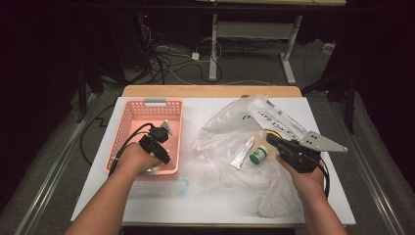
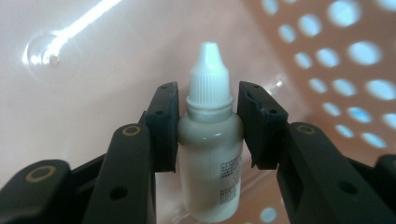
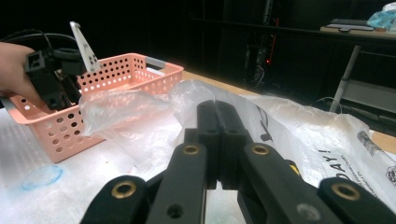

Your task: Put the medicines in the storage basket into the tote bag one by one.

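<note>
Left hand-held gripper (image 2: 208,123): reaches down into the pink basket (image 1: 128,121); its two black pads sit on either side of a small dropper bottle (image 2: 210,154), right against the bottle's shoulder, pinching it.
Dropper bottle: upright between the jaws, white ribbed cap and nozzle rising past the pad tips, milky body with small print (too fine to read) running down below them; the basket's smooth floor and perforated wall lie behind it.
Right hand-held gripper (image 3: 218,142): jaws pressed together with nothing between them, held over the clear plastic bag (image 1: 230,134) on the right of the worktop (image 1: 205,196).
Plastic bag: crumpled and spread flat, with black lettering on its far part; a green-capped jar (image 1: 258,155) and a small tube (image 1: 243,152) lie on it just left of the right gripper.
Basket: on the left half of the worktop, well apart from the bag's contents.
</note>
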A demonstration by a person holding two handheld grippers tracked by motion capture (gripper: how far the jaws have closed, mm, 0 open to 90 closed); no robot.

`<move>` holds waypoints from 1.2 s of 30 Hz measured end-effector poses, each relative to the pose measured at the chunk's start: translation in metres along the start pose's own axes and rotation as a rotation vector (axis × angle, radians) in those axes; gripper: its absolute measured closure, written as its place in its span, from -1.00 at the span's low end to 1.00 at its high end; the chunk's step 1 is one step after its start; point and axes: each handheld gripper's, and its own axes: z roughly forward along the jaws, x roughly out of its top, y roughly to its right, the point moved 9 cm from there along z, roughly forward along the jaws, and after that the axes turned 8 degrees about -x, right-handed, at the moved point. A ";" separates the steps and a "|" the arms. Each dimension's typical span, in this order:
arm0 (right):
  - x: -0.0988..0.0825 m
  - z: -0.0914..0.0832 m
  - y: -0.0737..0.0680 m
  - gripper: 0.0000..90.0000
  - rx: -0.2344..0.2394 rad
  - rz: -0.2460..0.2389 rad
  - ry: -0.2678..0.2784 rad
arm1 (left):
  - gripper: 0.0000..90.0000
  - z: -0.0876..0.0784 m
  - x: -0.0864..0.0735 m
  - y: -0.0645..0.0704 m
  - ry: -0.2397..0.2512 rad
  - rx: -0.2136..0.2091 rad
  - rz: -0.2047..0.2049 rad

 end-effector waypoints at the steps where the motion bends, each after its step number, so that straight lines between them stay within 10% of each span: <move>1: 0.000 0.000 0.000 1.00 0.000 0.001 -0.002 | 0.30 -0.001 0.000 0.000 0.009 -0.003 0.005; 36: 0.001 0.004 -0.002 1.00 0.004 -0.021 -0.001 | 0.30 -0.044 0.004 0.014 0.555 -0.078 0.077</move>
